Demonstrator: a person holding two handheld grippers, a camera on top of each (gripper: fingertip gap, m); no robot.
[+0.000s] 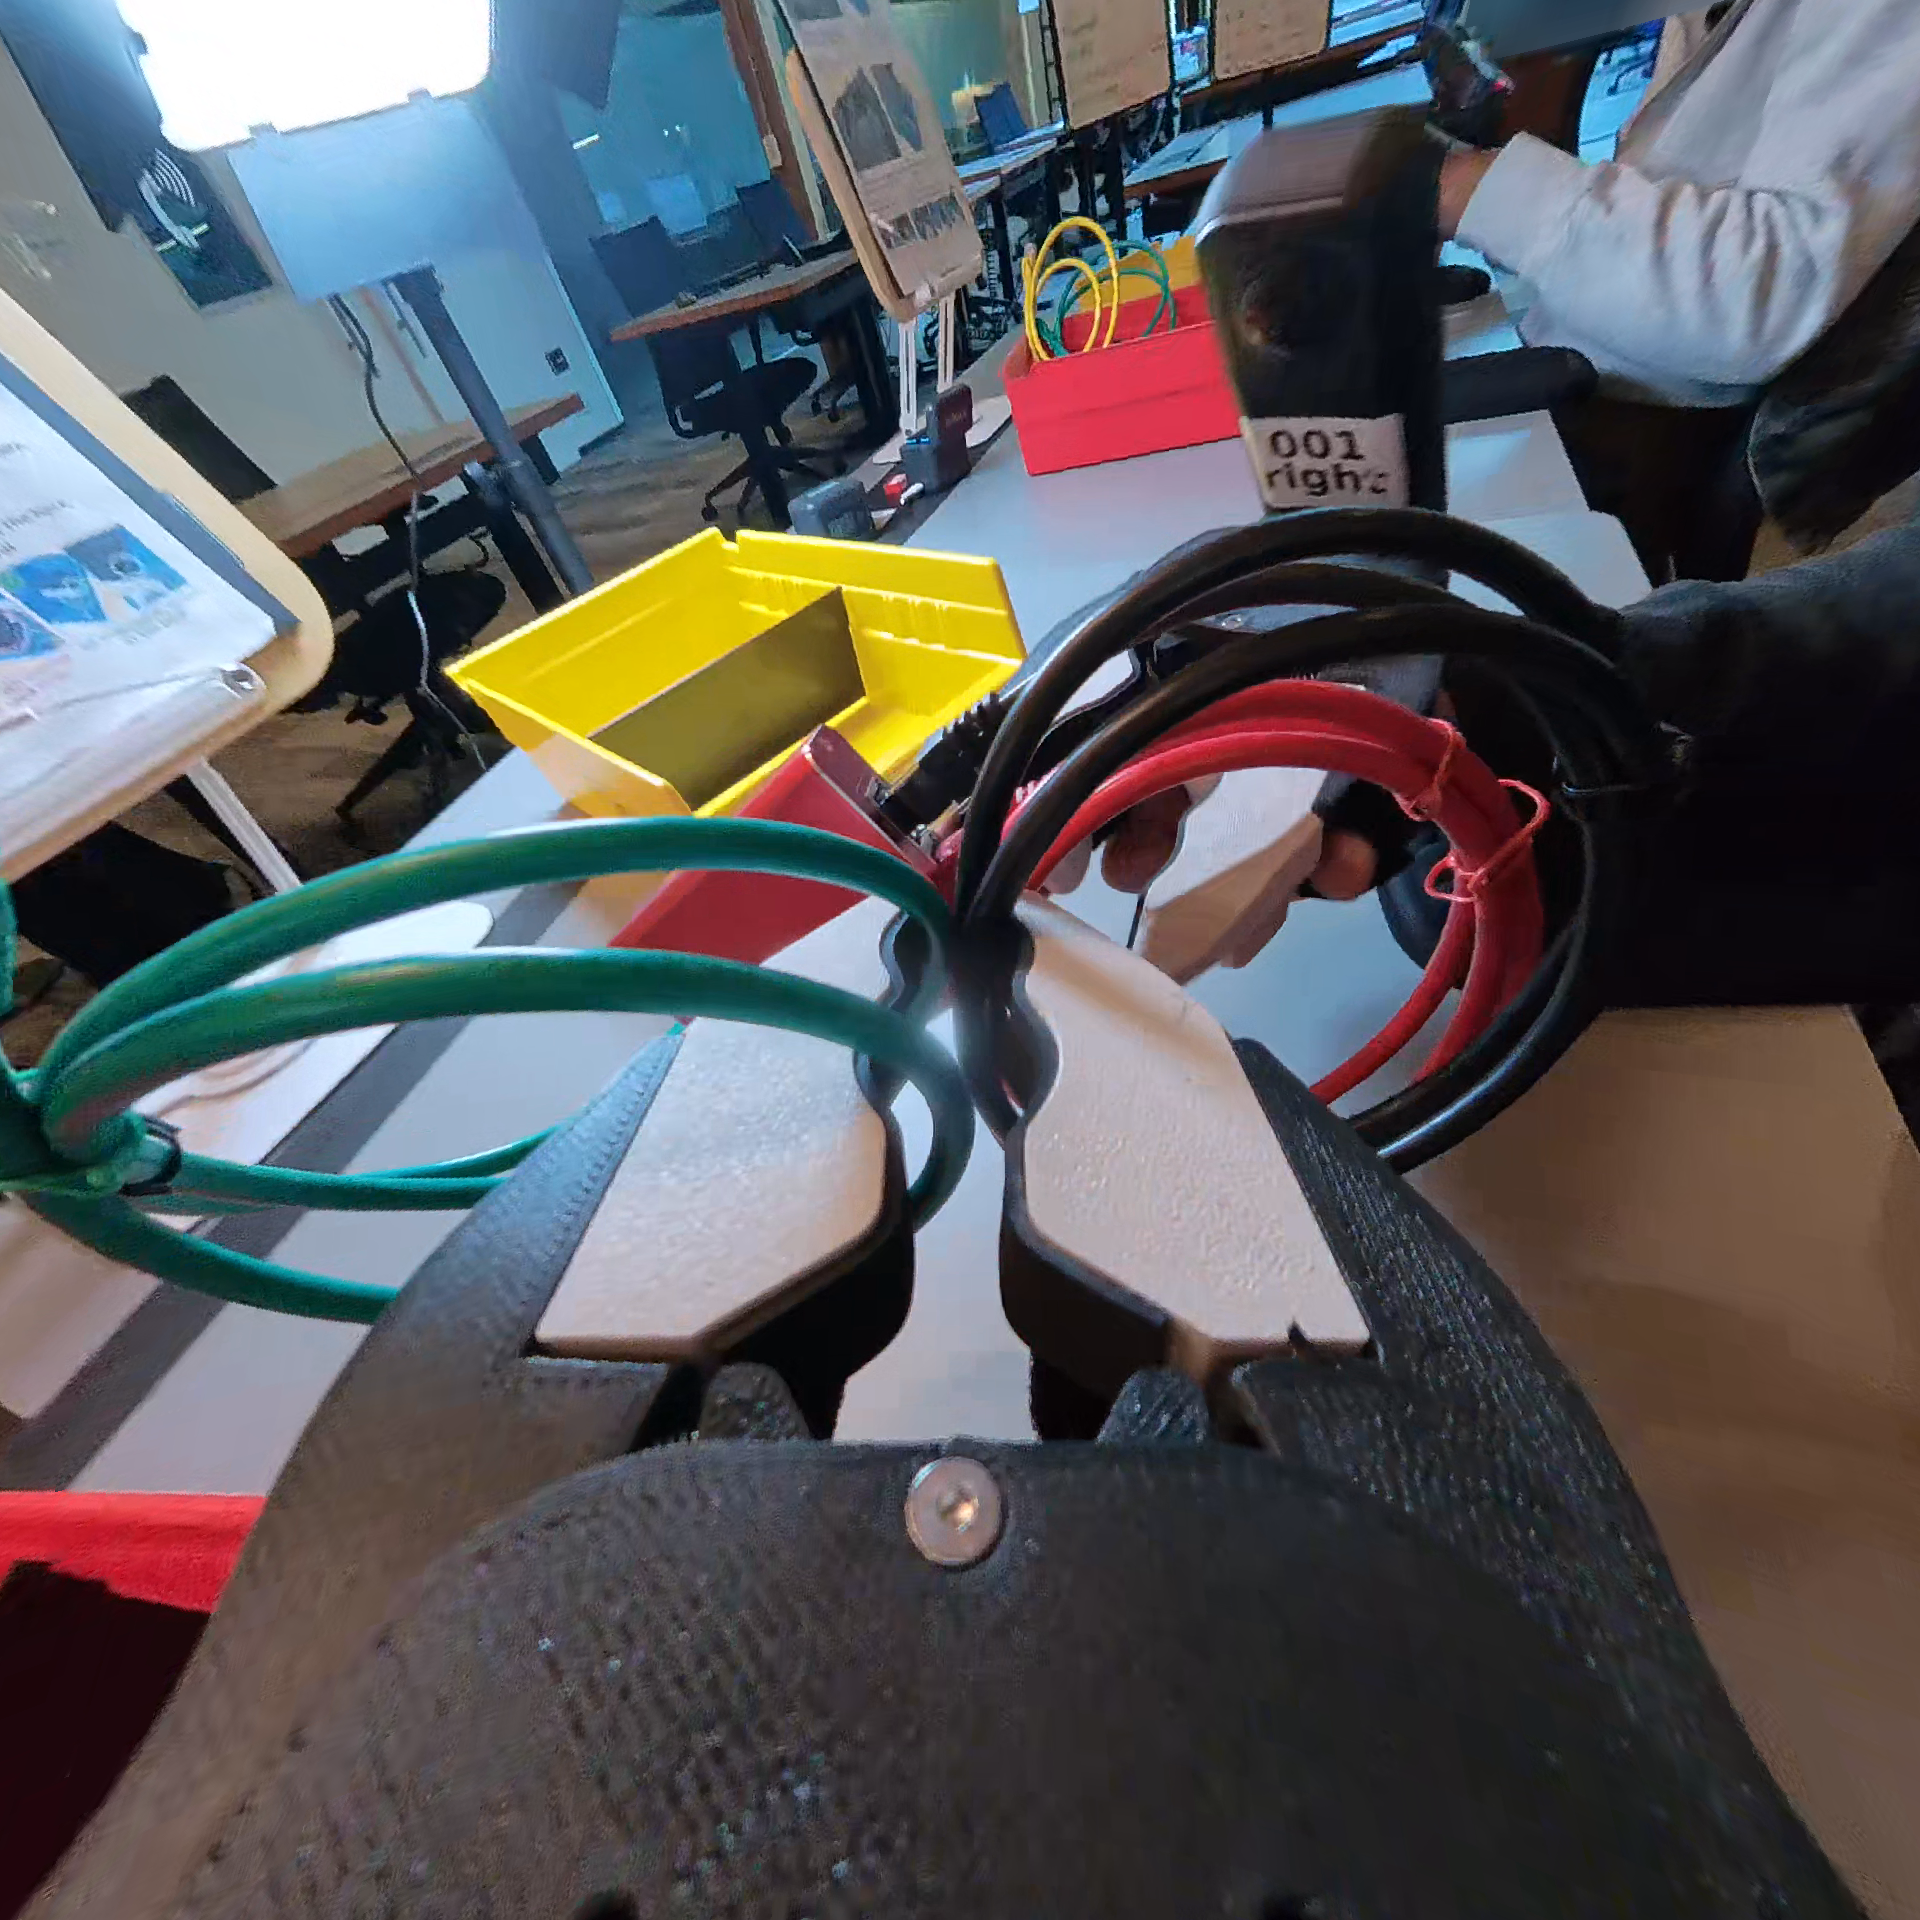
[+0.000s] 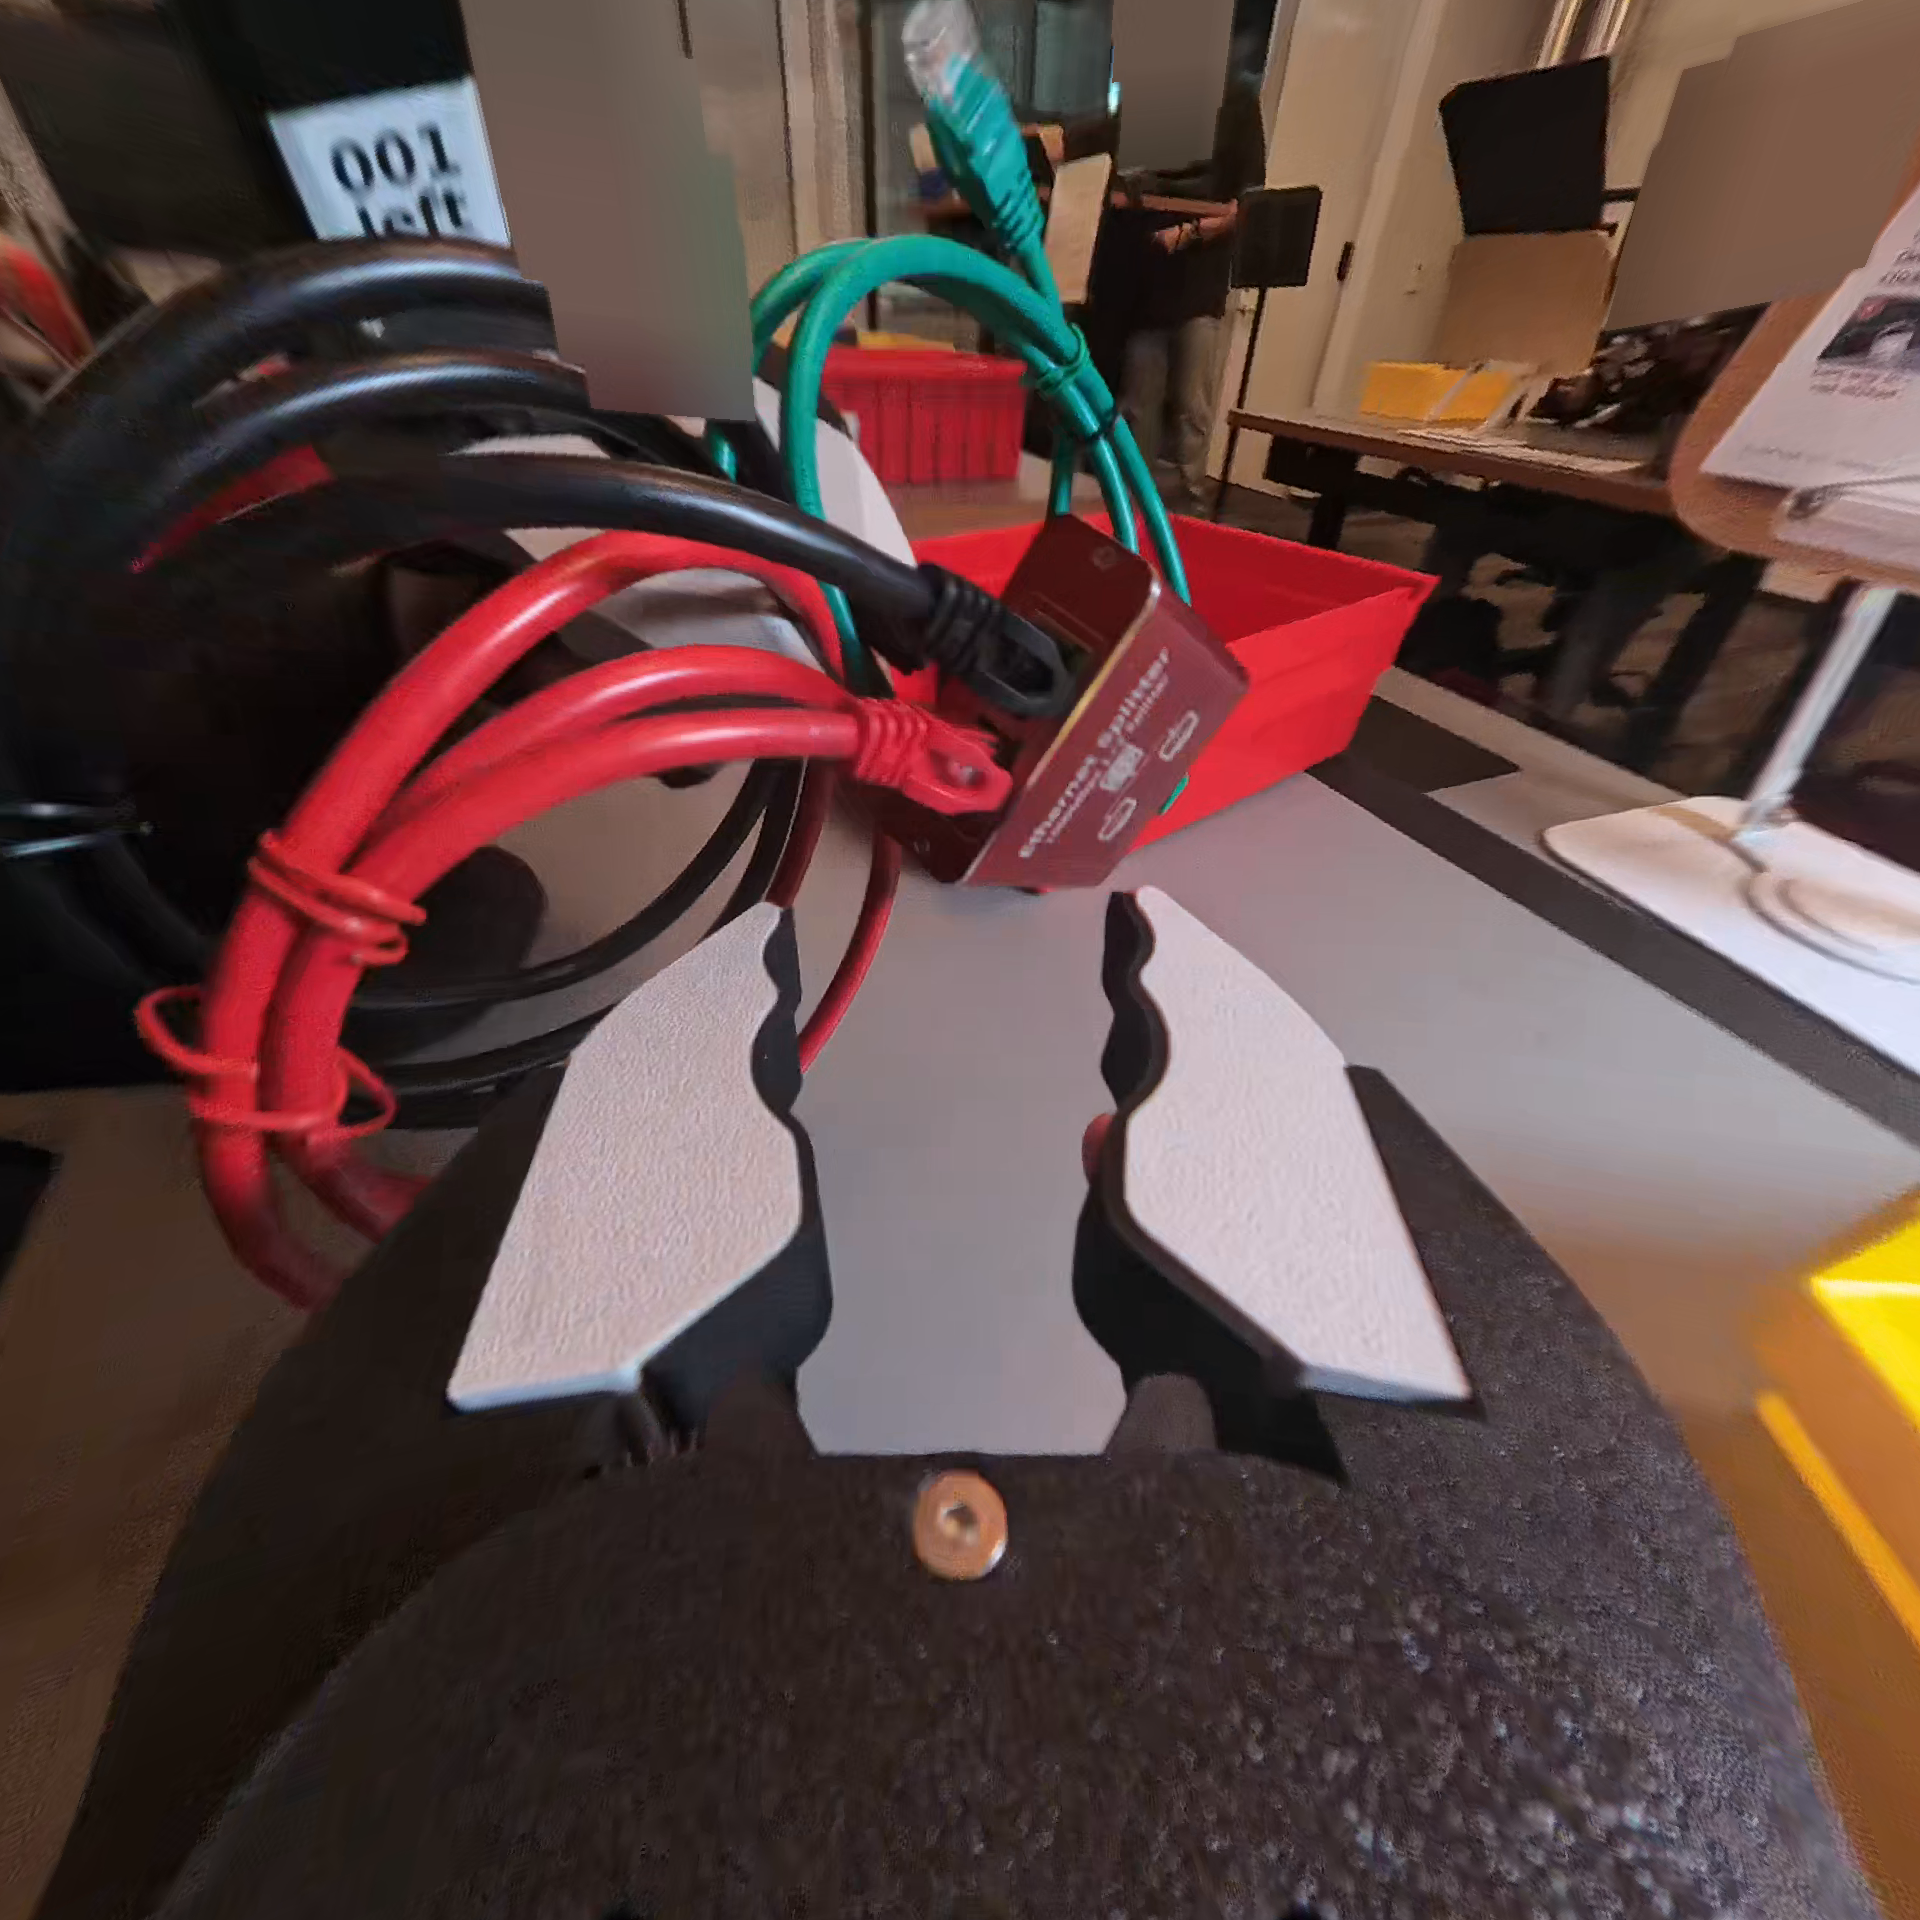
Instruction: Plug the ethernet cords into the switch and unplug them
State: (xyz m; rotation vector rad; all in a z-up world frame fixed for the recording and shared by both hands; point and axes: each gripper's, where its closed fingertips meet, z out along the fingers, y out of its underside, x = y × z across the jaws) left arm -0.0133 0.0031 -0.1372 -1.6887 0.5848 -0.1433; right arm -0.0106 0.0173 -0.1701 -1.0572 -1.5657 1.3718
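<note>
My left gripper (image 1: 971, 997) is shut on a bunch of ethernet cords. Green cord loops (image 1: 468, 935) run off to the left, and black loops (image 1: 1247, 582) and red loops (image 1: 1455, 831) to the right. The dark red switch (image 2: 1101, 727) hangs tilted above the grey table (image 2: 956, 1195), with a black plug (image 2: 987, 644) and a red plug (image 2: 925, 753) in its ports. The green cord (image 2: 1049, 343) rises behind it with its free plug (image 2: 966, 94) up in the air. My right gripper (image 2: 956, 925) is open and empty, just short of the switch.
A yellow bin (image 1: 748, 665) and a red bin (image 2: 1299, 644) sit on the table beyond the switch. A far red bin (image 1: 1112, 395) holds yellow and green cords. Sign stands are at the left (image 1: 104, 582) and the right (image 2: 1818, 416). A person's sleeve (image 1: 1714, 208) is nearby. Spacing between my two grippers at the tips: around 4 cm.
</note>
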